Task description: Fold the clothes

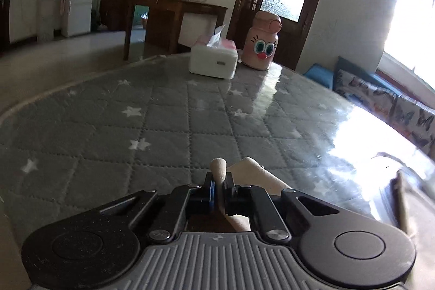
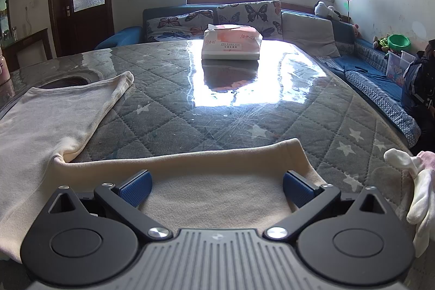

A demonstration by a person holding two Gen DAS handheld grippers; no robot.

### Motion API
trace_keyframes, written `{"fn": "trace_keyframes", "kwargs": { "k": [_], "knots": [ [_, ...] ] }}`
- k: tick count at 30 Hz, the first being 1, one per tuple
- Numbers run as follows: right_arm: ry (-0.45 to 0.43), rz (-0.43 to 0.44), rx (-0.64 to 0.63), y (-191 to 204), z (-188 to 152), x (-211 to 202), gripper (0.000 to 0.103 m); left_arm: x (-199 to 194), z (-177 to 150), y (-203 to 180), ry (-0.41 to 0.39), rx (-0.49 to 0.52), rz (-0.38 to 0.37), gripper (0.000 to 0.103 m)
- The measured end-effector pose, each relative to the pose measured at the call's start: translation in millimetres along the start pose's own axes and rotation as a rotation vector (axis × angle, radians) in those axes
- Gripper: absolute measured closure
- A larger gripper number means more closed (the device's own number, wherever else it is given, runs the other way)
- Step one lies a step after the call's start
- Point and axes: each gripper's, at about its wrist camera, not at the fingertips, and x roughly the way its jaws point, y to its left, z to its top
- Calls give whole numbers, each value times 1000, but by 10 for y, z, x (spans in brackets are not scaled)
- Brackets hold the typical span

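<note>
Left gripper clamped shut on a fold of cream garment; right gripper spread wide above the same cloth.

Garment spread flat across lower left and centre of right wrist frame, on glass-topped quilted table. Readable on tissue pack at top centre: "ZHU XIANG YUN". Bare tabletop beyond cloth's far hem; white gloves at right edge.
</note>
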Motion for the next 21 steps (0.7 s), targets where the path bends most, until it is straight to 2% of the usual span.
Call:
{"fn": "trace_keyframes", "kwargs": {
  "k": [3,5,7,9,10,13,17,18,21],
  "knots": [
    [0,1,1,-6,1,2,0,-14,11,-29,-2,26,37,79],
    [0,1,2,-9,2,4,0,-43,25,-62,-18,46,62,65],
    [0,1,2,-9,3,5,0,-79,52,-106,-49,69,72,60],
    [0,1,2,-8,2,6,0,-175,69,-151,-58,68,46,56],
    [-1,1,2,-9,2,6,0,-231,64,-190,-52,66,9,56],
    [-1,1,2,-9,2,6,0,-380,-9,-381,2,75,-163,56],
    [-1,2,2,-7,2,6,0,-451,-227,-769,101,155,-386,58],
    [-1,2,3,-6,2,6,0,-439,-275,-849,118,177,-417,58],
    [-1,3,4,-8,0,4,0,-362,-372,-1006,143,227,-441,58]
  ]
}}
